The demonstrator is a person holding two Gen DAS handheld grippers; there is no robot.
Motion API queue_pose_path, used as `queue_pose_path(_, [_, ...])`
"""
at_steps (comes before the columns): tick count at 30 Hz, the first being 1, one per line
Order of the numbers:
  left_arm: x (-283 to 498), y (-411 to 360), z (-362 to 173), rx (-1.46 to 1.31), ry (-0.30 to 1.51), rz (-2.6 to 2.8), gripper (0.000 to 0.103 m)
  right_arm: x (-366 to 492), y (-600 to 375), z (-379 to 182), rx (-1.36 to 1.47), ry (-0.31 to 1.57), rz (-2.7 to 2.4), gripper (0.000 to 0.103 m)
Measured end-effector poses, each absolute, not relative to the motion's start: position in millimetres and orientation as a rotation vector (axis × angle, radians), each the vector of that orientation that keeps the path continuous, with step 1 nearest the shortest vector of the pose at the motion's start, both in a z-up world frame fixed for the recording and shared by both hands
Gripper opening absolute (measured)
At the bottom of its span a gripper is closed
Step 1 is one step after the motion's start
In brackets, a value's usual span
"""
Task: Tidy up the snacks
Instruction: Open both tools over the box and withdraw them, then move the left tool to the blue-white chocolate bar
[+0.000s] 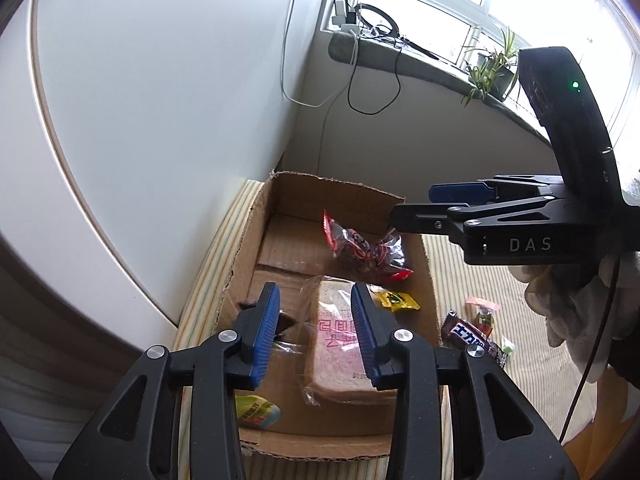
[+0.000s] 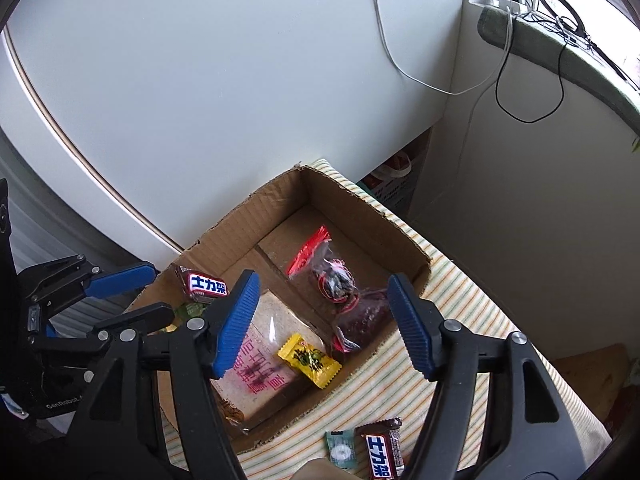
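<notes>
Snacks in the cardboard box (image 2: 280,216), bread pack (image 1: 344,344) below the wide-open, empty left gripper (image 1: 316,336), yellow candy (image 2: 310,360) under the open, empty right gripper (image 2: 324,328), chocolate bar (image 2: 380,454) outside the box, partly cut off.

A potted plant (image 1: 494,68) stands on the windowsill (image 1: 420,62) toward its right end. Chargers (image 1: 343,10) sit at the sill's left corner, their black cable (image 1: 394,80) and white cable (image 1: 286,60) hanging down the wall.
</notes>
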State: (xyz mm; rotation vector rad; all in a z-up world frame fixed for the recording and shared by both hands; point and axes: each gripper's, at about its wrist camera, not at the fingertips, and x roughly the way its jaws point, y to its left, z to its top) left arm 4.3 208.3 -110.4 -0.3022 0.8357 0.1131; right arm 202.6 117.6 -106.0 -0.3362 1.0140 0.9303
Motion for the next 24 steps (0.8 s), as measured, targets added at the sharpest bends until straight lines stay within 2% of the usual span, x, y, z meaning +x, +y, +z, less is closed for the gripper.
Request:
queue_pose_path(16, [13, 174, -105, -0.305, 0.825, 0.053, 0.035, 204, 45, -91, -0.329, 1.0, 0.858, 0.069])
queue_pose_path(24, [18, 141, -105, -0.296, 0.84, -0.013, 0.035, 207, -22, -105, -0.276, 1.041, 0.777, 0.069])
